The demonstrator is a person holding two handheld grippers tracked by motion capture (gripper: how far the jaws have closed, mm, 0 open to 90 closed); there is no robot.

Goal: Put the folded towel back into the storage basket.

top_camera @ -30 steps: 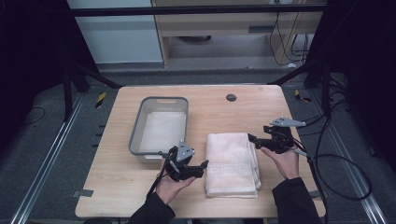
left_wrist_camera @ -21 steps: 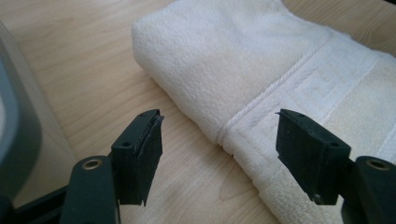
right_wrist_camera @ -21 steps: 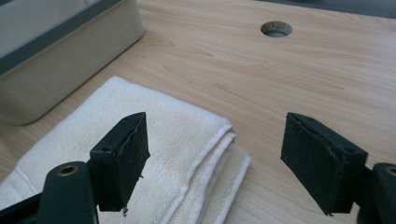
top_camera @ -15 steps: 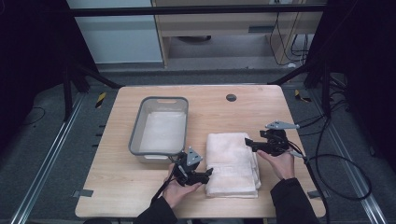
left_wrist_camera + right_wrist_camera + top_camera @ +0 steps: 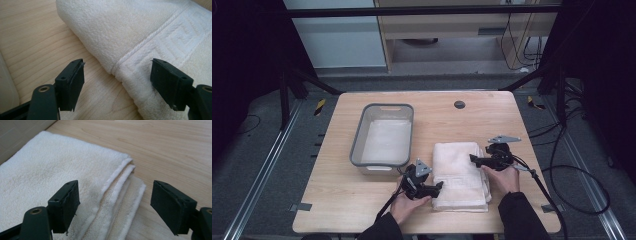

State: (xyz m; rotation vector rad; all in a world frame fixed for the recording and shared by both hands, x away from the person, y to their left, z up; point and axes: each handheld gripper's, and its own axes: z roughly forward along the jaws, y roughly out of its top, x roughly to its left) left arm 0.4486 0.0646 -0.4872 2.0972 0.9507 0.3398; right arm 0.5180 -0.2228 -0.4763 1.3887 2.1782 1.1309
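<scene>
A folded white towel [image 5: 460,174] lies on the wooden table [image 5: 512,115], right of centre and near the front. My left gripper [image 5: 438,187] is open at the towel's left edge near its front. In the left gripper view its jaws straddle the folded towel edge [image 5: 130,62], one over bare wood and one over cloth. My right gripper [image 5: 473,159] is open at the towel's right side. In the right gripper view the layered towel edge [image 5: 117,192] lies between the spread jaws.
A grey plastic bin [image 5: 383,135] with a white cloth in its bottom stands left of the towel, close to my left hand. A small dark round cap [image 5: 459,104] sits at the table's back. Cables [image 5: 562,170] trail off the right edge.
My left gripper has moved right to the towel's left edge. My right gripper has moved left and forward onto the towel's right side.
</scene>
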